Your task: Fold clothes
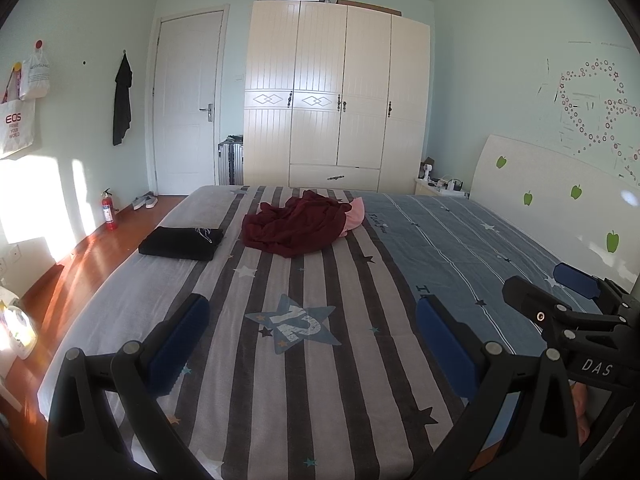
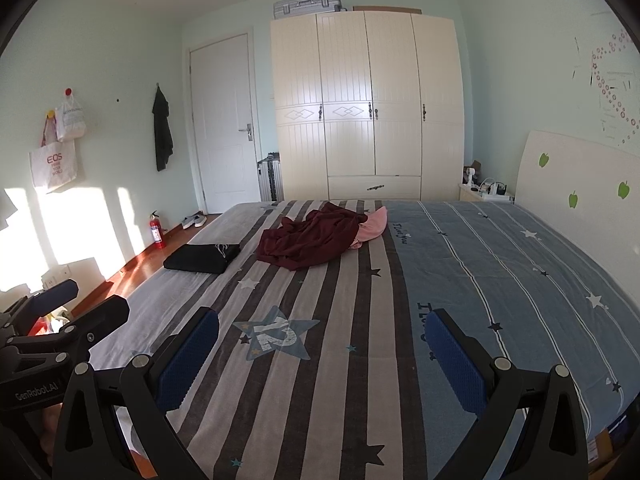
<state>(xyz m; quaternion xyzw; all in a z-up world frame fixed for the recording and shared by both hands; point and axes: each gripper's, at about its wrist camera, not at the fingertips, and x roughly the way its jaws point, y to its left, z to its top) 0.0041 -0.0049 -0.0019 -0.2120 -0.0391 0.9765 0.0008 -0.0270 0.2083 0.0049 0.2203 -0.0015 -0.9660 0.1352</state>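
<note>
A crumpled dark red garment point(image 1: 294, 226) point(image 2: 310, 242) lies on the far half of the bed, with a pink garment point(image 1: 354, 216) point(image 2: 372, 226) partly under its right side. A folded black garment point(image 1: 182, 243) point(image 2: 204, 258) lies flat near the bed's left edge. My left gripper point(image 1: 312, 316) is open and empty above the near part of the bed. My right gripper point(image 2: 322, 328) is open and empty beside it, and it also shows in the left wrist view point(image 1: 550, 284). The left gripper also shows at the left of the right wrist view point(image 2: 80, 300).
The striped bedspread point(image 1: 320, 380) point(image 2: 340, 380) covers the bed. A headboard point(image 1: 560, 200) stands at the right, a wardrobe point(image 1: 336, 92) and door point(image 1: 188, 100) at the far wall. A fire extinguisher point(image 1: 109, 210), shoes point(image 1: 145, 201) and wooden floor are at the left.
</note>
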